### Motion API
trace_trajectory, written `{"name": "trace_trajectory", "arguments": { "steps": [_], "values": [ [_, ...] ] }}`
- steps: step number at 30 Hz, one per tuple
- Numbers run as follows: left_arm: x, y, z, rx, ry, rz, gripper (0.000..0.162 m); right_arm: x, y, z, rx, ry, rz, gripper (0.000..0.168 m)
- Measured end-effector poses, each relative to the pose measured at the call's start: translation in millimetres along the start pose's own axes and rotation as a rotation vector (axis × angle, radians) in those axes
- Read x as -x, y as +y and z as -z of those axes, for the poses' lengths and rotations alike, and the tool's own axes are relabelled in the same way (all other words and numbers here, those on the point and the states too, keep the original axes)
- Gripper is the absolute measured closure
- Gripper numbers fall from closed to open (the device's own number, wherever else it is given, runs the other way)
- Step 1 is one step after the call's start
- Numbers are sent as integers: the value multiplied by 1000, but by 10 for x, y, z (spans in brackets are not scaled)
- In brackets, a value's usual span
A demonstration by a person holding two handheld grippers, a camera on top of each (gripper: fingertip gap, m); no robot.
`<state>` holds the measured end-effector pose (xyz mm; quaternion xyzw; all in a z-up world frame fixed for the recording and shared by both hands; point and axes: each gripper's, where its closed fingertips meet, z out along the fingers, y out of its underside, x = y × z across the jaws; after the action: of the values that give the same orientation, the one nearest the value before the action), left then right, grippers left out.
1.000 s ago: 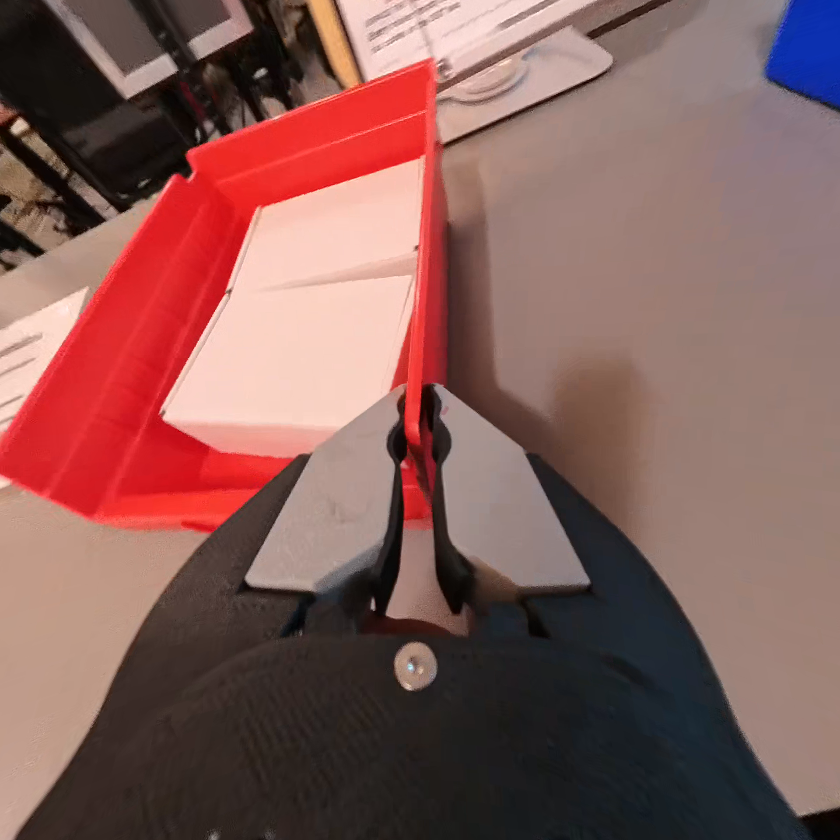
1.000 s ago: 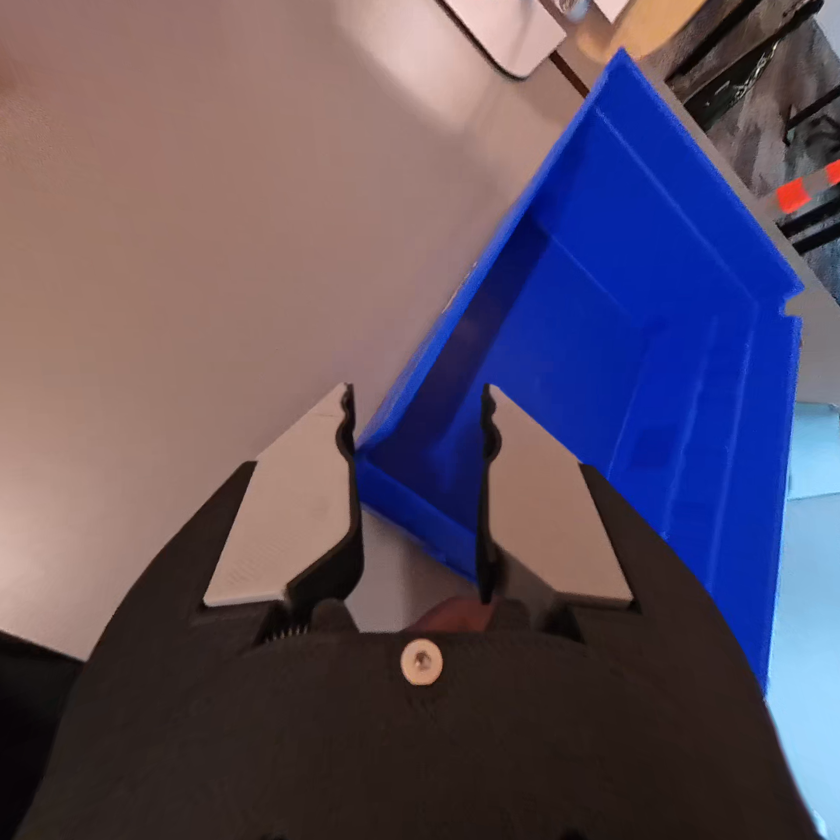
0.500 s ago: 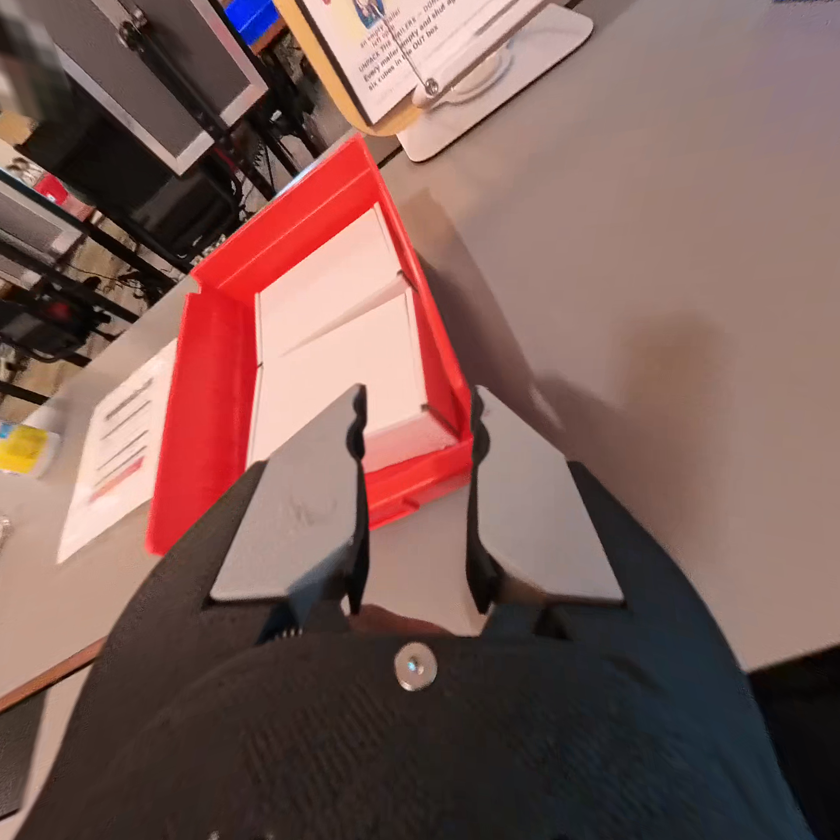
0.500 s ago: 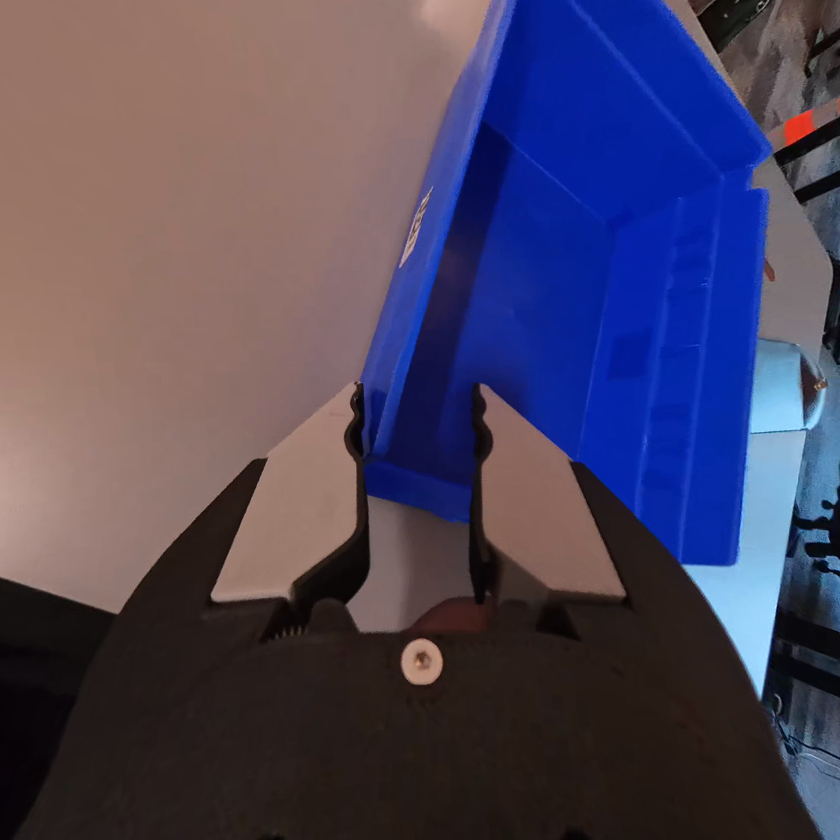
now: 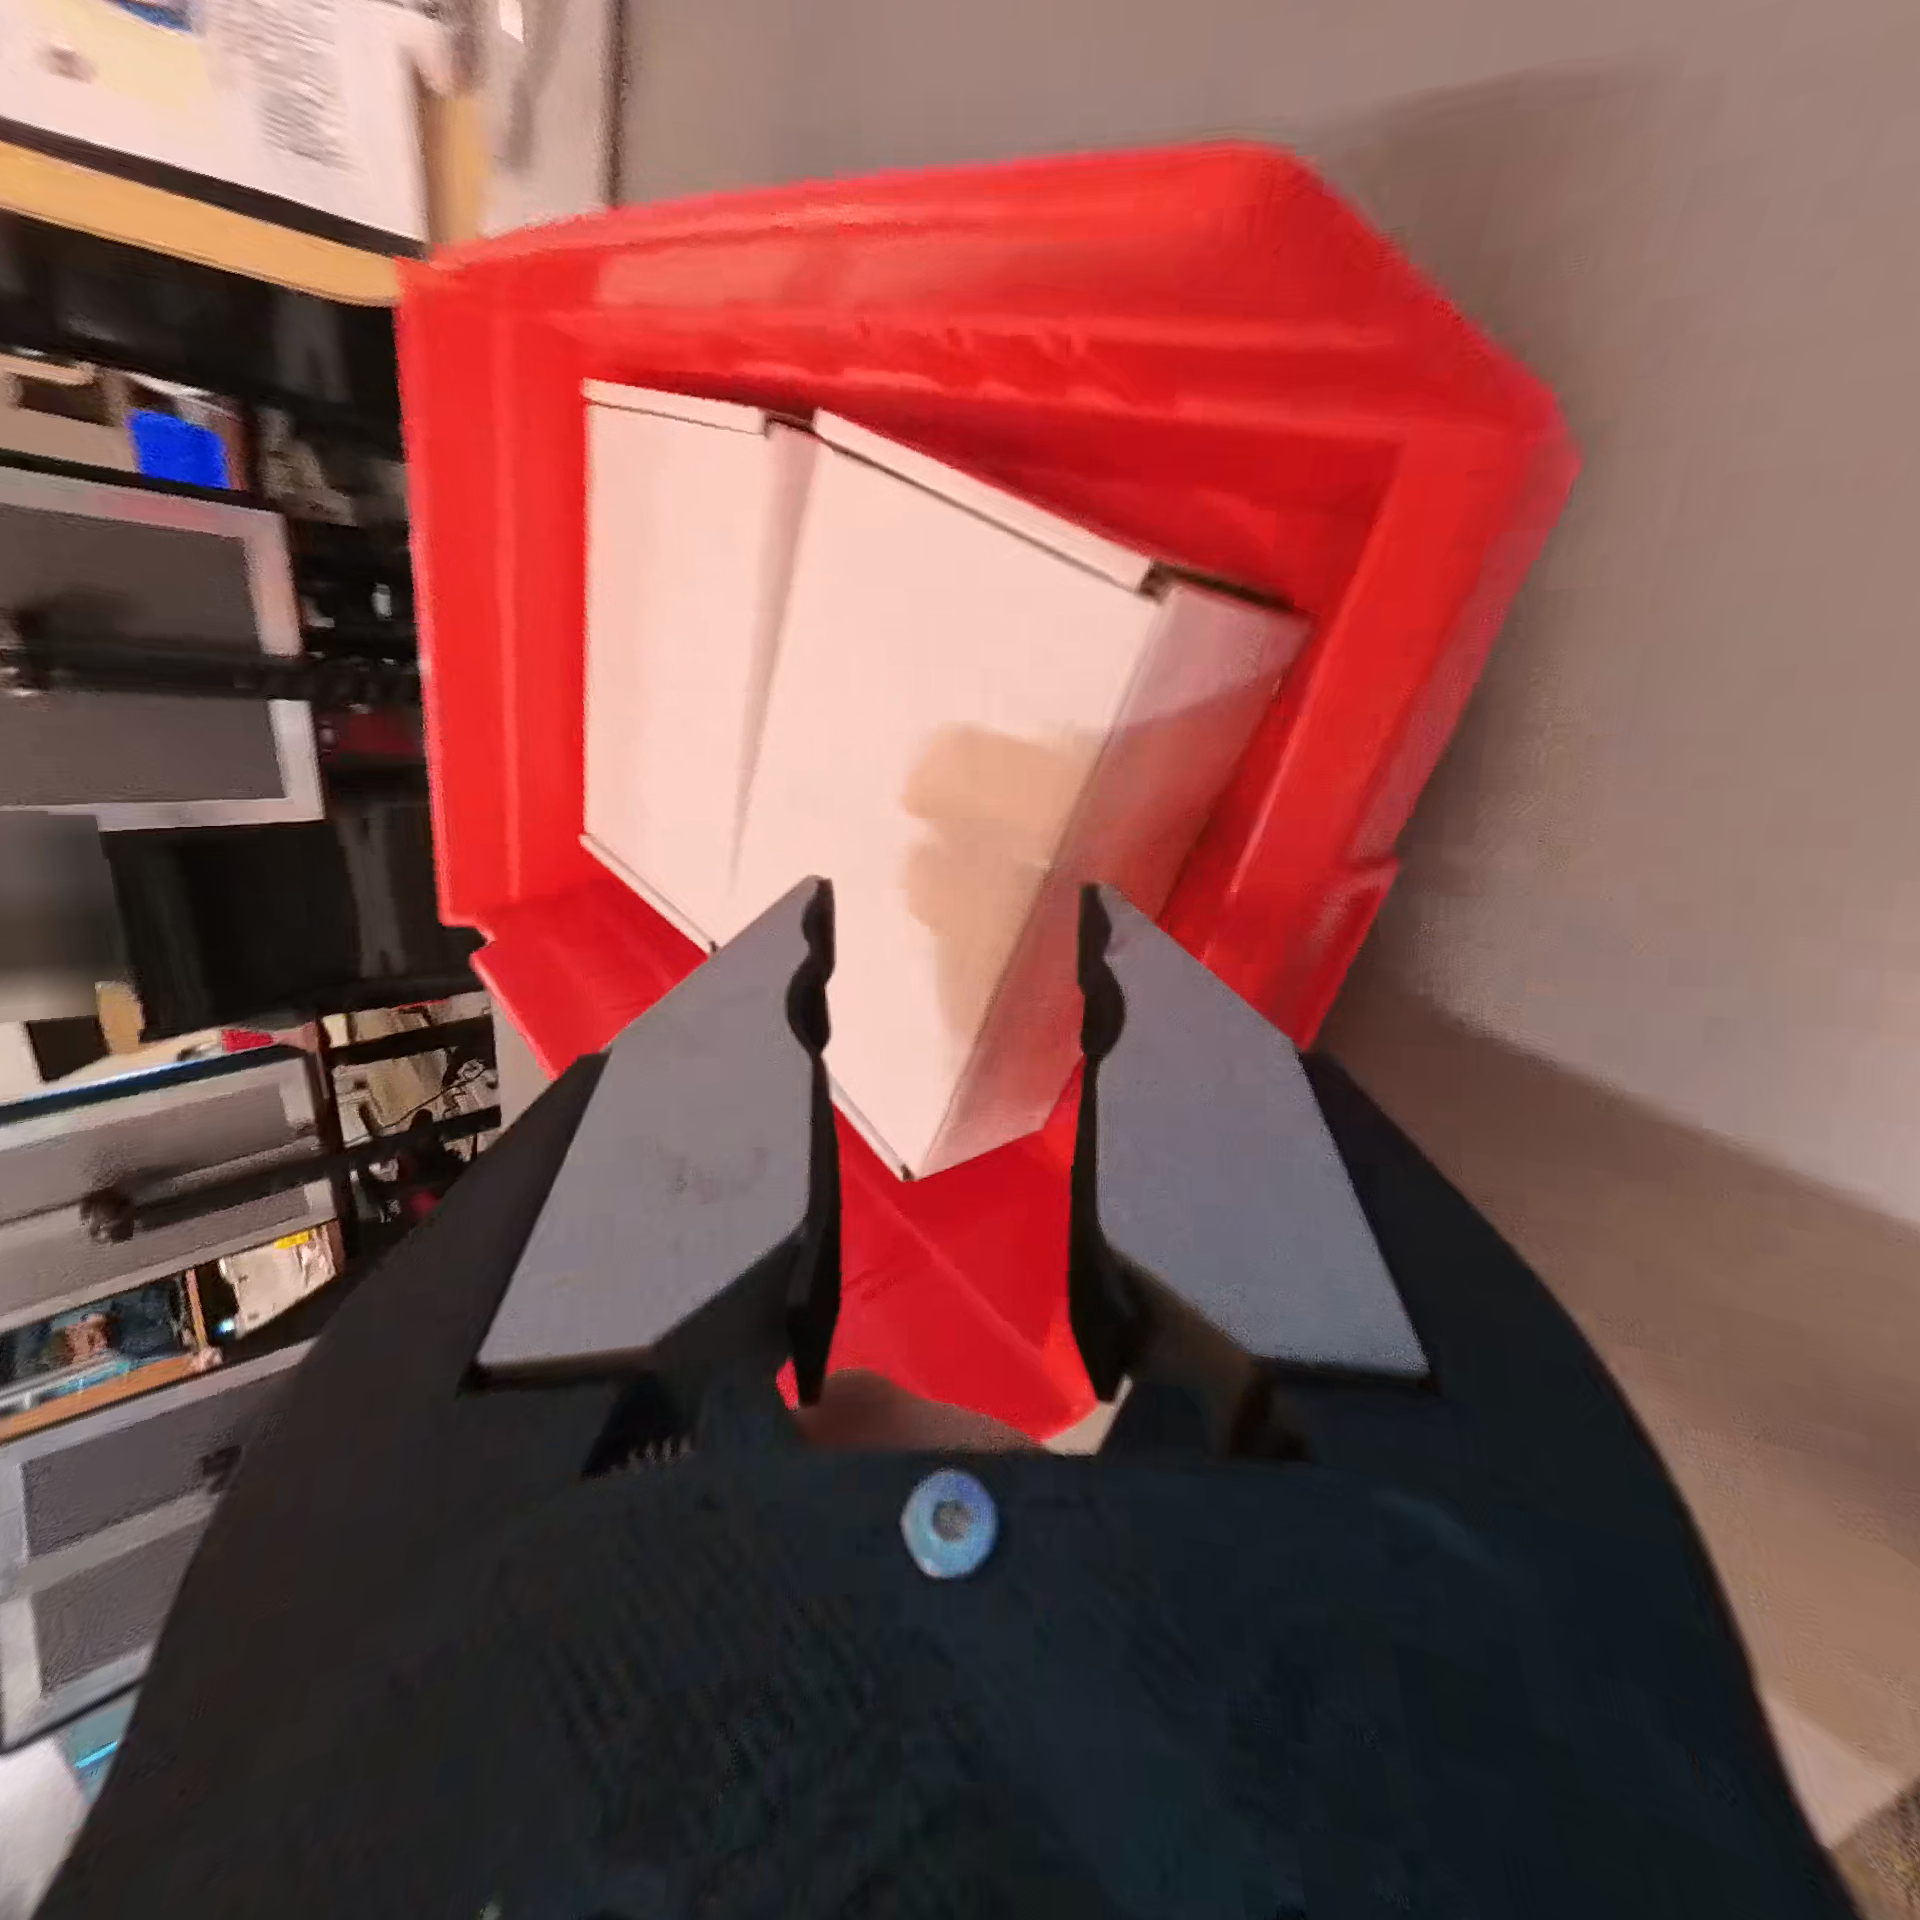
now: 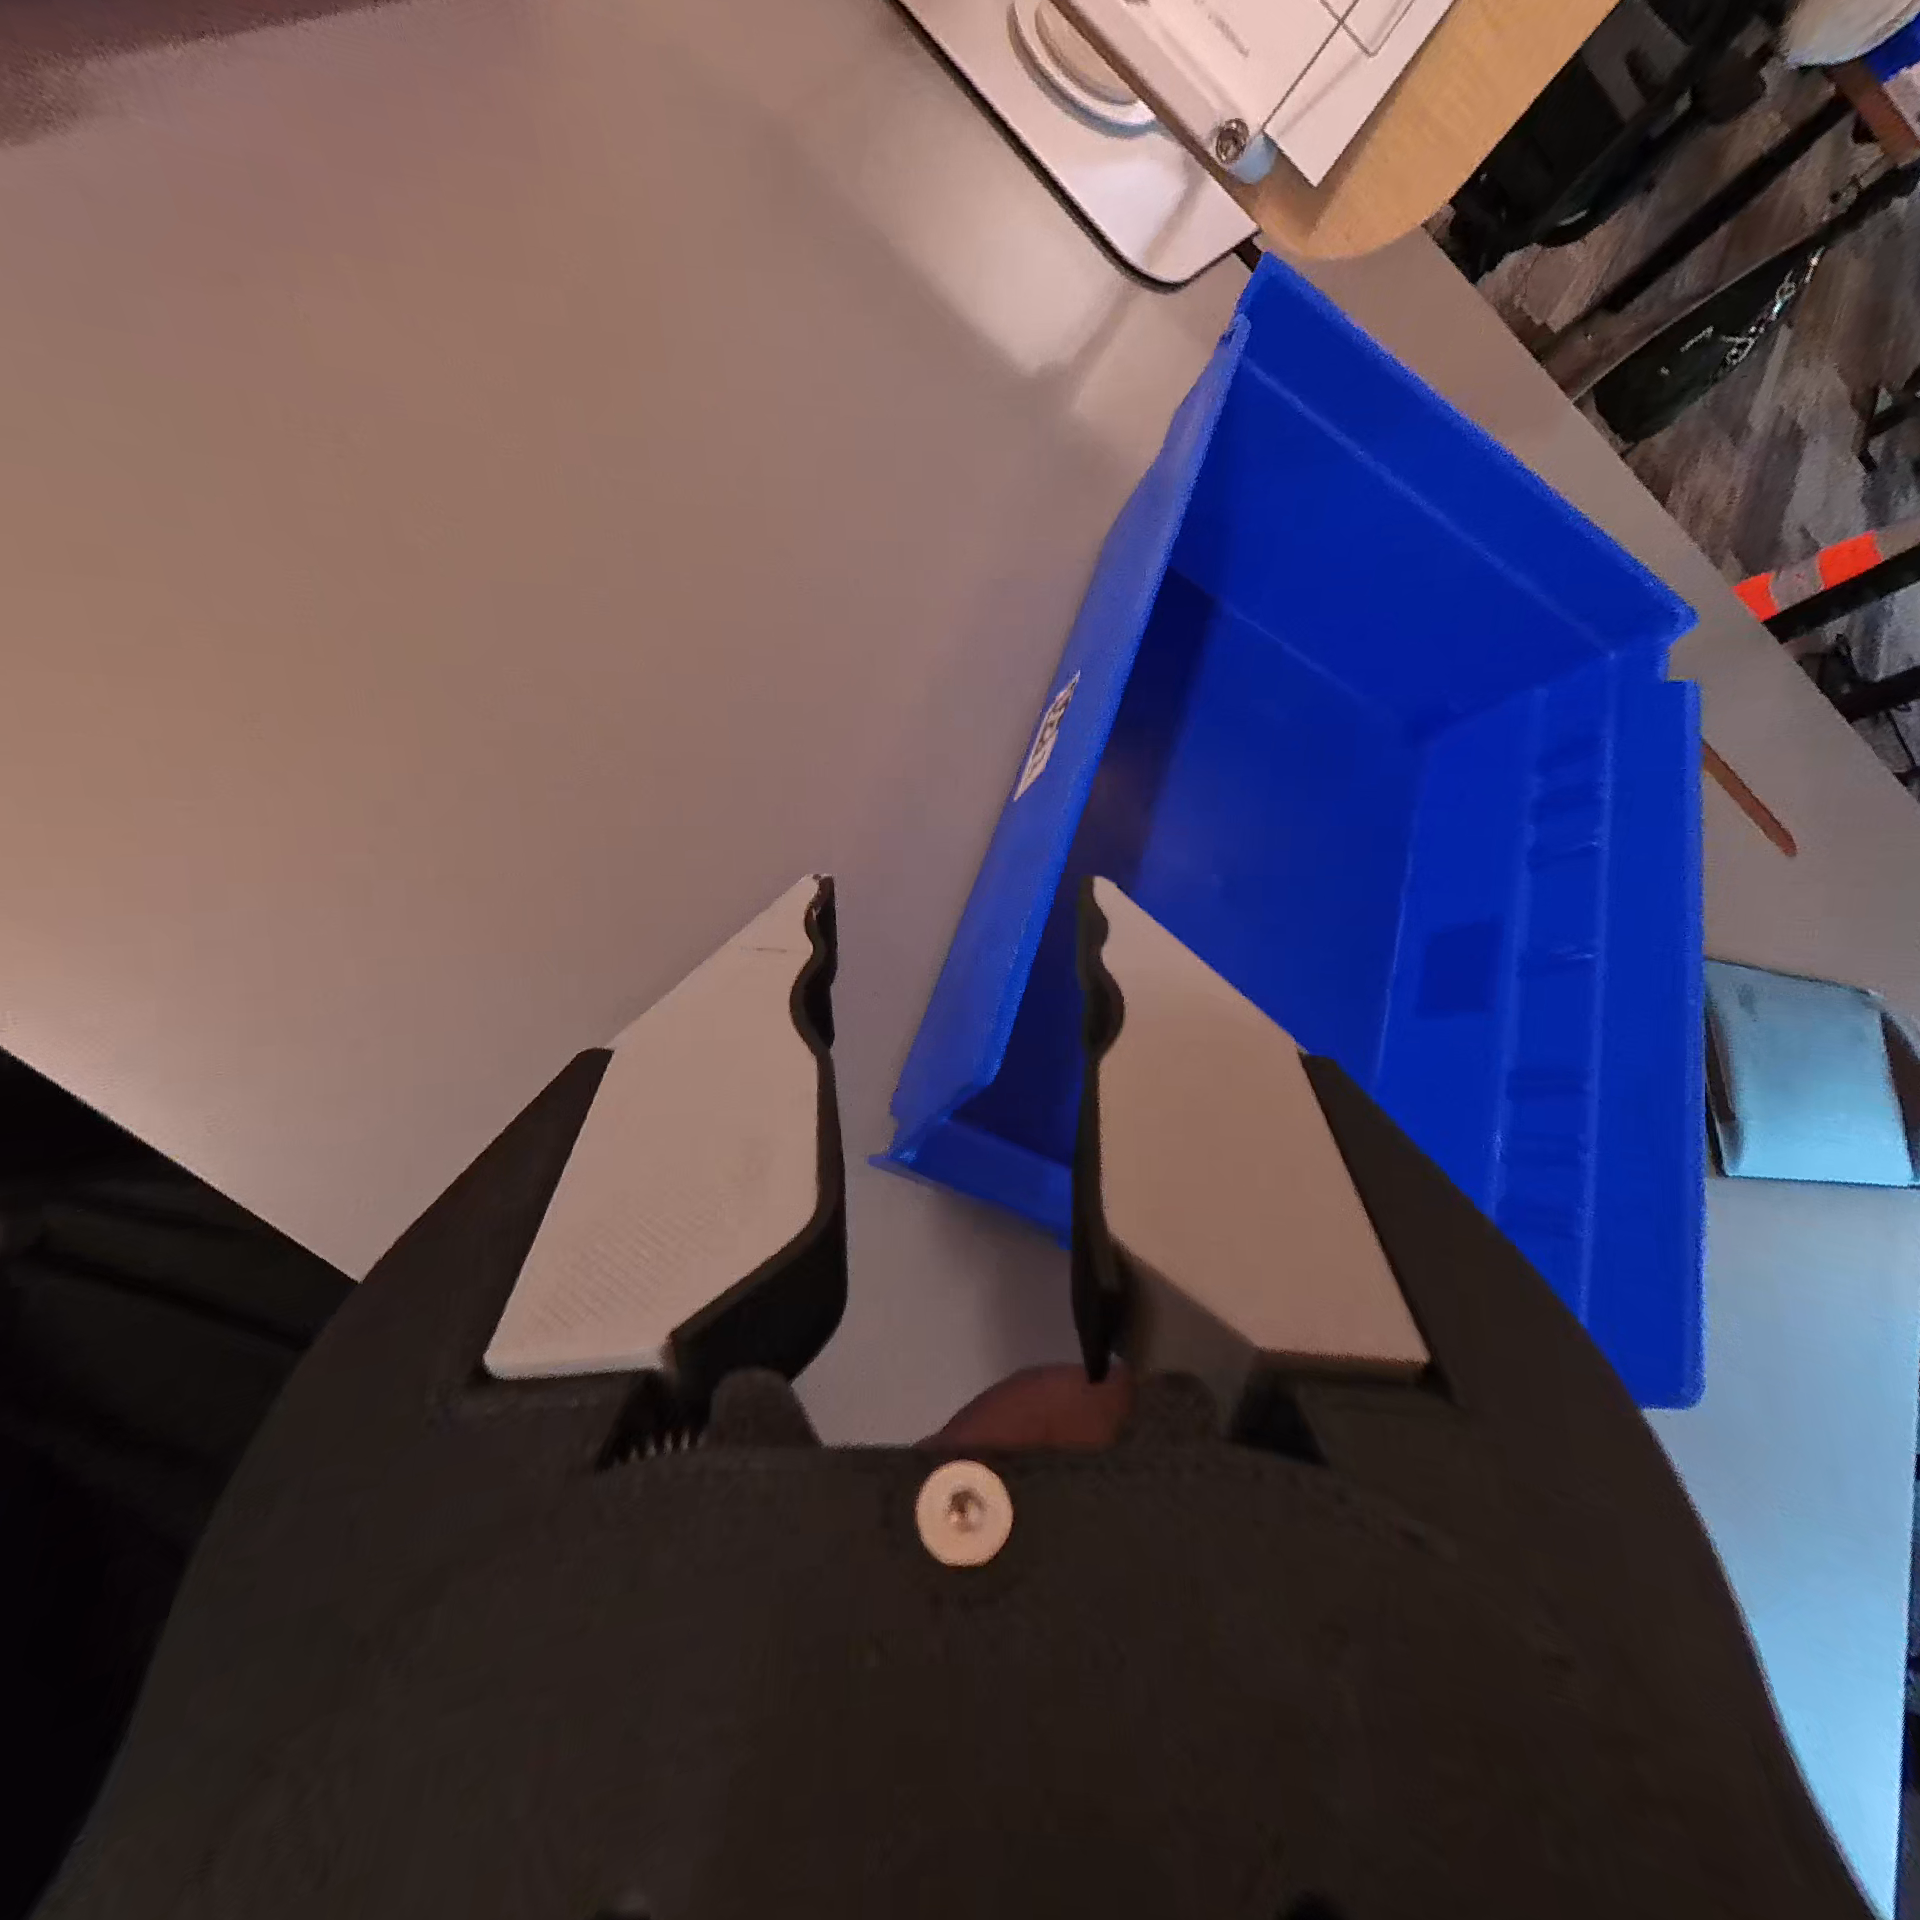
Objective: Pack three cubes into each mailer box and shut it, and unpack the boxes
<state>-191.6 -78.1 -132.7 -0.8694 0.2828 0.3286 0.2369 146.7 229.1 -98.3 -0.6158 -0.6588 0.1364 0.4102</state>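
1. Jaws apart on both: left gripper [image 5: 954,914] above the near white mailer box [image 5: 935,748] in the red bin [image 5: 1039,281]; right gripper [image 6: 951,894] idle beside the empty blue bin [image 6: 1340,831].
2. Straddle 1 box edge, then close.
3. Lift straight, clearing the second box [image 5: 675,665].

My left gripper [image 5: 954,935] has a black, finely ribbed printed body that flares wide toward the camera, with one round silver screw [image 5: 948,1522] set in its middle. Its fingers [image 5: 686,1164] are flat grey wedges — each edged inside with a black strip that runs in a wavy line near the tip. My right gripper [image 6: 951,925] is built the same: black textured body, a pale screw [image 6: 963,1512], lighter grey fingers [image 6: 675,1174] with black wavy edges — and small black teeth show at the base of one.
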Motion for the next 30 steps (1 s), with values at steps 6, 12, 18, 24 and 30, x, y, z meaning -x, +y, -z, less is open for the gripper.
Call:
{"name": "trace_trajectory", "arguments": {
  "steps": [6, 12, 18, 24, 30],
  "values": [
    [-71, 192, -431, 119, 153, -86, 106, 40, -97, -48, -36, -45, -20, 124],
    [7, 142, -443, 102, 267, -150, 119, 42, -119, -148, -34, -63, -19, 124],
    [55, 134, -247, 199, 561, -34, 157, 30, -150, -143, -50, -62, -8, 124],
    [124, 108, -324, 181, 408, -102, 121, -63, -107, -55, -64, -39, 0, 124],
    [143, 314, -623, 195, 189, -206, 85, -55, -156, -17, -87, -43, 3, 124]
  ]
}}
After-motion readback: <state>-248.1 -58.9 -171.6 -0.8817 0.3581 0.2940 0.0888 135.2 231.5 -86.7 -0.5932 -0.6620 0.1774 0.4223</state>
